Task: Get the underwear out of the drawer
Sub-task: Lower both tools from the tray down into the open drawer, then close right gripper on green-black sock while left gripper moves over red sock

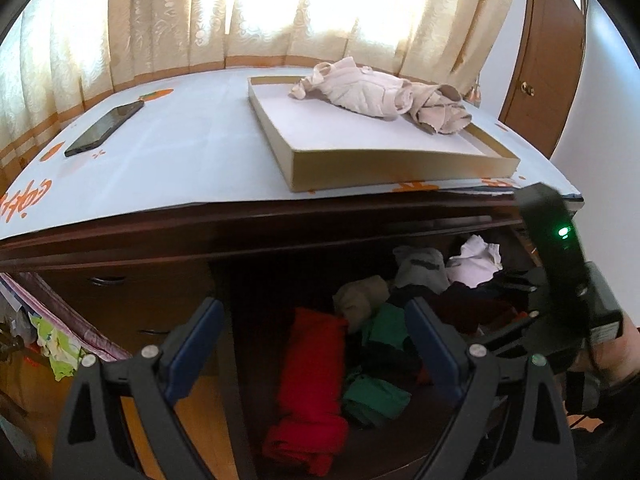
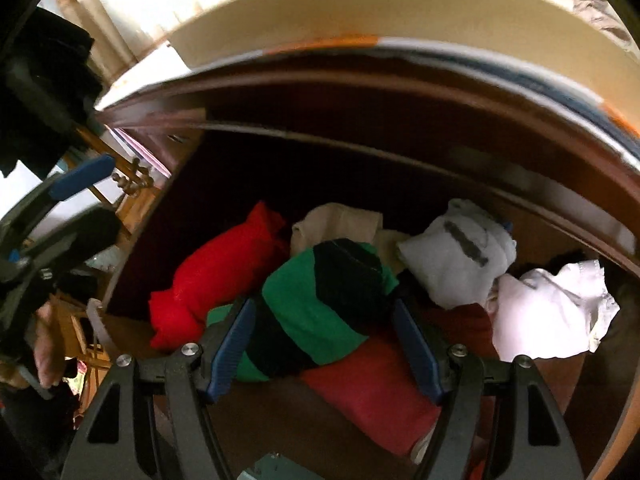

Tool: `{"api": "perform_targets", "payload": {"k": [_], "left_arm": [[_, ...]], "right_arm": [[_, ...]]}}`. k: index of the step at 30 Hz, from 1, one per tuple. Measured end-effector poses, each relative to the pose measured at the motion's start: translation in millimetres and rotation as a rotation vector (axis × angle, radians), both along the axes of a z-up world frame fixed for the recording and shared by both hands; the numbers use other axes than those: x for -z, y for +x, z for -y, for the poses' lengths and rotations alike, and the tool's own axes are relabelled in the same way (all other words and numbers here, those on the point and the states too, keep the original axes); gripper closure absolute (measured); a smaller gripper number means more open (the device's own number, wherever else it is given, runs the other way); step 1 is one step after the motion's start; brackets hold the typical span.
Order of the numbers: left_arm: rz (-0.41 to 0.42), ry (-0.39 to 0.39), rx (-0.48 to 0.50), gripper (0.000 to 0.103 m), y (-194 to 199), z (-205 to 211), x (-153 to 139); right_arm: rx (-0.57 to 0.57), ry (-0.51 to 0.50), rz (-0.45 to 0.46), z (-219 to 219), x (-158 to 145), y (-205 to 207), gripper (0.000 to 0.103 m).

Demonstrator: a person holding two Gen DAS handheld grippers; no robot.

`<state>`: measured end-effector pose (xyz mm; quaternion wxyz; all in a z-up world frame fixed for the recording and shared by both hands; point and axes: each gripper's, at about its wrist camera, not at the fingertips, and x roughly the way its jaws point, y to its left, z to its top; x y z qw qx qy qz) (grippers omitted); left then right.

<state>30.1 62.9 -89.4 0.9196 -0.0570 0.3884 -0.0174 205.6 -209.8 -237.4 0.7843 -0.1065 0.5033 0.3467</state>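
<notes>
The underwear lies rolled and bunched in the open drawer (image 2: 168, 240) in front of you: a green-and-black striped roll (image 2: 320, 304) in the middle, a red roll (image 2: 216, 276) to its left, a beige piece (image 2: 336, 220) behind, a pale grey bundle (image 2: 460, 252) and a white crumpled piece (image 2: 552, 308) to the right, and a darker red roll (image 2: 372, 396) nearest you. Your right gripper (image 2: 324, 344) stands with its jaws well apart, and the striped roll shows between the blue pads (image 2: 230, 348); whether they touch it you cannot tell from this blurred view, and nothing is clamped. Your left gripper (image 1: 316, 348) is likewise spread wide and holds nothing, hanging above the drawer's left end with the red roll (image 1: 312, 384) showing between its fingers. Only the left wrist view shows the dresser top (image 1: 180, 148): a shallow cardboard tray (image 1: 360, 160) holding a crumpled beige garment (image 1: 380, 92), a dark phone (image 1: 104, 128) well apart to its left, and curtains (image 1: 140, 20) behind.
</notes>
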Motion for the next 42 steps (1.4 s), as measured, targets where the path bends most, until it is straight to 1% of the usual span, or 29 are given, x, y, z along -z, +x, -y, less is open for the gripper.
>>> {"api": "perform_targets", "payload": {"k": [10, 13, 15, 17, 20, 23, 24, 25, 26, 27, 28, 30, 31, 35, 38, 41, 42], "left_arm": [[-0.005, -0.02, -0.004, 0.009, 1, -5, 2], [-0.005, -0.024, 0.001, 0.009, 1, -5, 2], [-0.01, -0.024, 0.003, 0.009, 1, -4, 4], [-0.014, -0.026, 0.007, 0.009, 2, -4, 5], [-0.023, -0.037, 0.011, 0.009, 4, -3, 8], [-0.03, -0.06, 0.019, 0.009, 4, -3, 10], [-0.032, -0.064, 0.02, 0.009, 5, -3, 10], [-0.032, -0.066, 0.021, 0.009, 5, -2, 10], [-0.032, -0.067, 0.023, 0.009, 4, -2, 10], [-0.032, -0.068, 0.026, 0.009, 4, -1, 10], [-0.033, -0.066, 0.028, 0.009, 4, -1, 11], [-0.035, -0.066, 0.031, 0.009, 4, 1, 12], [-0.038, -0.067, 0.033, 0.009, 4, 1, 13], [-0.05, -0.061, 0.049, 0.009, 5, 6, 16], [-0.055, -0.054, 0.056, 0.01, 6, 9, 18], [-0.072, -0.034, 0.073, 0.011, 8, 18, 20], [-0.084, -0.019, 0.075, 0.014, 9, 22, 22]], "right_arm": [[-0.041, -0.123, -0.017, -26, 18, 4, 0.03], [-0.051, -0.139, -0.022, -29, 23, 8, 0.03], [-0.053, -0.136, -0.045, -29, 28, 12, 0.03], [-0.05, -0.111, -0.097, -25, 31, 19, 0.03], [-0.053, -0.075, -0.152, -21, 35, 26, 0.03], [-0.073, -0.024, -0.175, -16, 33, 28, 0.041], [-0.085, -0.015, -0.17, -17, 32, 26, 0.05], [-0.099, -0.006, -0.159, -17, 31, 24, 0.059], [-0.115, -0.002, -0.129, -17, 27, 19, 0.063], [-0.125, -0.004, -0.102, -17, 27, 16, 0.069], [-0.138, -0.008, -0.068, -15, 23, 12, 0.072], [-0.154, -0.002, -0.017, -12, 17, 2, 0.074], [-0.155, 0.017, -0.01, -9, 15, 1, 0.074], [-0.134, 0.104, -0.014, 16, 9, 1, 0.074], [-0.097, 0.15, -0.022, 38, 2, 8, 0.074], [-0.073, 0.175, -0.031, 52, -2, 11, 0.074], [-0.064, 0.18, -0.028, 55, -3, 12, 0.074]]}}
